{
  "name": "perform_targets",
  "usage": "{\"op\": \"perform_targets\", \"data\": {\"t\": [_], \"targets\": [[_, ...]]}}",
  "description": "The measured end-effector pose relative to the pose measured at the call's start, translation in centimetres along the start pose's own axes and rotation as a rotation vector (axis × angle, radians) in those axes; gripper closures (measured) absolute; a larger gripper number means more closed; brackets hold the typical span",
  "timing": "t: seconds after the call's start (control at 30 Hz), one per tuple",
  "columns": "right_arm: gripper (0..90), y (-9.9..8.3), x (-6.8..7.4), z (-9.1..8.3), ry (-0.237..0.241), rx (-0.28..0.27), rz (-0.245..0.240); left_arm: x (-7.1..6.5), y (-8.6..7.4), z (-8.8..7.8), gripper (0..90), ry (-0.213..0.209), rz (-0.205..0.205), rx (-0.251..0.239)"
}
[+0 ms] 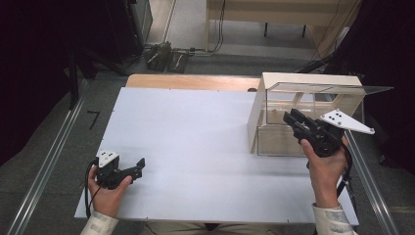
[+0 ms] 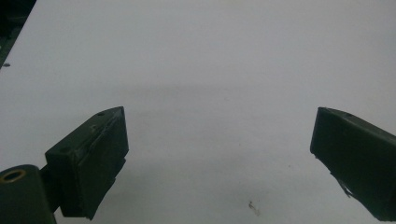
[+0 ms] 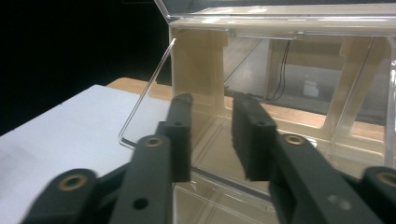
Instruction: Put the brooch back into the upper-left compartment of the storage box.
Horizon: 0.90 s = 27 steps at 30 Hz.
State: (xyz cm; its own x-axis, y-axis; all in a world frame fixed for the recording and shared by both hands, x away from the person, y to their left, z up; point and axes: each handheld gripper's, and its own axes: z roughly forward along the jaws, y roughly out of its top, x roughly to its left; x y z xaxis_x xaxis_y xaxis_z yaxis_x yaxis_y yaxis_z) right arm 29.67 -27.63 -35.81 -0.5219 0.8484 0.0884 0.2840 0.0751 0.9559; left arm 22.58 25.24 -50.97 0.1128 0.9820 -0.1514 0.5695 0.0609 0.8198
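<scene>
Overall, the white table (image 1: 195, 147) carried a clear-walled box (image 1: 274, 105) directly ahead of your right gripper (image 1: 295, 119), whose jaws stood partly apart and empty, apparently aimed at its open front. Your left gripper (image 1: 139, 168) rested wide open, empty, well away.

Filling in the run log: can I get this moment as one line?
left claw: open, low over white table, nothing held | right claw: partly open, nothing between jaws, at clear-fronted box | box lid: raised

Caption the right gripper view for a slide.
Right tongs, jaws slightly apart and holding nothing, face the clear-fronted wooden box at the white table's edge.
</scene>
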Motion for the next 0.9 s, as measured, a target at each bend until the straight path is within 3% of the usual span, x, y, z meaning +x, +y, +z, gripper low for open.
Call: {"op": "perform_targets", "data": {"t": [0.13, 0.17, 0.53, 0.9], "targets": [[53.8, -0.05, 0.12, 0.08, 0.000, -0.003, 0.005, 0.05, 0.01, -0.04, 4.9, 0.002, 0.000, 0.000], [47.8, -0.04, 0.24, 0.12, 0.002, -0.005, 0.010, 0.05, 0.01, -0.04, 4.9, 0.001, 0.000, 0.001], [29.9, -0.01, 0.48, -0.05, -0.028, -0.026, -0.007, 0.04, 0.01, -0.03, 5.0, 0.000, 0.000, 0.002], [24.3, -0.07, 0.89, -0.80, -0.025, -0.045, -0.001, 0.05, 0.01, -0.02, 4.9, 0.001, -0.002, 0.002]]}}
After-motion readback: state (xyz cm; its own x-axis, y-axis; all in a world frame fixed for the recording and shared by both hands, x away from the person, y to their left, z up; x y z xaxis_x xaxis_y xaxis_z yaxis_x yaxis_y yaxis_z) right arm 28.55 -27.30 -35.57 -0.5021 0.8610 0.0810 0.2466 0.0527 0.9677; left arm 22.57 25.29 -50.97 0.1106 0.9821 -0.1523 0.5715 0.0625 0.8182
